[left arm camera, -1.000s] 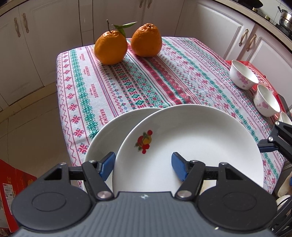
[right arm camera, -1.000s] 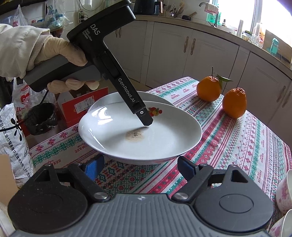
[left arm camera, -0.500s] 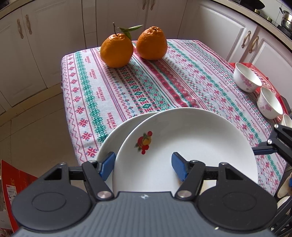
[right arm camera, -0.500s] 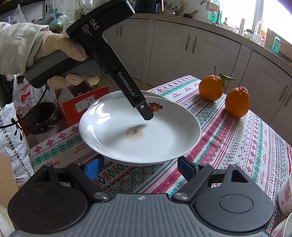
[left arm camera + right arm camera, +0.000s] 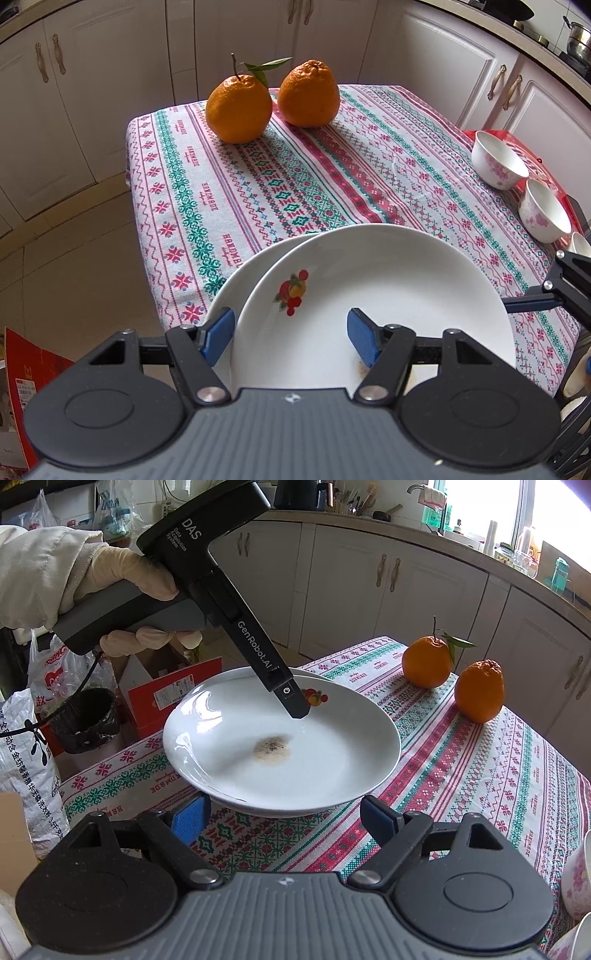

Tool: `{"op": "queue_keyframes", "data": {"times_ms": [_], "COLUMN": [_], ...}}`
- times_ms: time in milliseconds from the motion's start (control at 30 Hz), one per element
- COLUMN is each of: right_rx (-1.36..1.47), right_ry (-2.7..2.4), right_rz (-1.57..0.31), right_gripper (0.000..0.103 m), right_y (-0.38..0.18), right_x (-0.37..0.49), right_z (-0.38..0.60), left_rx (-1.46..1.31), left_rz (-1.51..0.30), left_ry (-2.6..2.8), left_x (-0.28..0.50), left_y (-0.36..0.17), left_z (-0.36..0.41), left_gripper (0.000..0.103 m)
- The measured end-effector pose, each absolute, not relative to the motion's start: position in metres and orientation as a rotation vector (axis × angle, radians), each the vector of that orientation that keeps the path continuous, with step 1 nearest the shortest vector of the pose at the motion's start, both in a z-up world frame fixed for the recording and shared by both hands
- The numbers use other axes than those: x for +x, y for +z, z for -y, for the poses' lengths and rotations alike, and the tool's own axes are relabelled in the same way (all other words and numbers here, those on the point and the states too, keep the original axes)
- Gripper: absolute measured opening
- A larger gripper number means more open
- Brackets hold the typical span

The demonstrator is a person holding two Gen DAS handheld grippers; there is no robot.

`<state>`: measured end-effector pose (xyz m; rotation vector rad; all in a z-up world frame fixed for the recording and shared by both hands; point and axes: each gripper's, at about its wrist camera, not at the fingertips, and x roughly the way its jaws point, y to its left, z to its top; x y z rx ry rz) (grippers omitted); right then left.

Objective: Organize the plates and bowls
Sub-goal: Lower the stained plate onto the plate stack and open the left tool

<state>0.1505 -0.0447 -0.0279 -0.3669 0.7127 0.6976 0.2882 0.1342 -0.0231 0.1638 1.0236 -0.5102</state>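
The left gripper (image 5: 291,334) pinches the rim of the upper plate (image 5: 373,295), one of its fingers (image 5: 364,341) inside and one outside. That plate hides most of the lower plate (image 5: 236,284) on the worktop (image 5: 295,177). The right gripper (image 5: 282,818) is opening, its fingers spread, nothing between. A third bowl (image 5: 580,245) is cut off.

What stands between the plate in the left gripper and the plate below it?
Nothing loose shows on the visible part of the lower plate. Only the left gripper itself is in the way: its outer finger hangs over that plate's rim, outside the held plate, and will probably need sliding out.
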Motion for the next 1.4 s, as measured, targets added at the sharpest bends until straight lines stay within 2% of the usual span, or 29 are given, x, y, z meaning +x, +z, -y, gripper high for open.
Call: {"op": "queue_keyframes", "data": {"times_ms": [600,700,833,1033,1233,1400], "right_rx": [-0.369,-0.364,-0.351,-0.346,-0.321,-0.278], "right_ry": [0.709,0.704,0.697,0.693,0.637,0.567], "right_rz": [-0.706,-0.708,-0.701,-0.681,-0.681,-0.673], "right_gripper": [0.092,0.095,0.097,0.103,0.103,0.103], "right_y": [-0.028,-0.028,-0.024,-0.018,-0.013,-0.008], "right_x": [0.149,0.148,0.146,0.138,0.132,0.125], "right_z": [0.042,0.045,0.048,0.055,0.074,0.098], "left_rx": [0.182,0.183,0.197,0.206,0.233,0.236], "left_rz": [-1.005,-1.000,-0.988,-0.975,-0.897,-0.790], "left_ry": [-0.484,-0.477,-0.463,-0.474,-0.457,-0.460], "left_x": [0.290,0.290,0.289,0.287,0.270,0.242], "left_y": [-0.016,-0.015,-0.014,-0.011,-0.003,0.011], "left_z": [-0.133,-0.134,-0.134,-0.130,-0.115,-0.095], "left_gripper": [0.069,0.069,0.075,0.077,0.078,0.089]}}
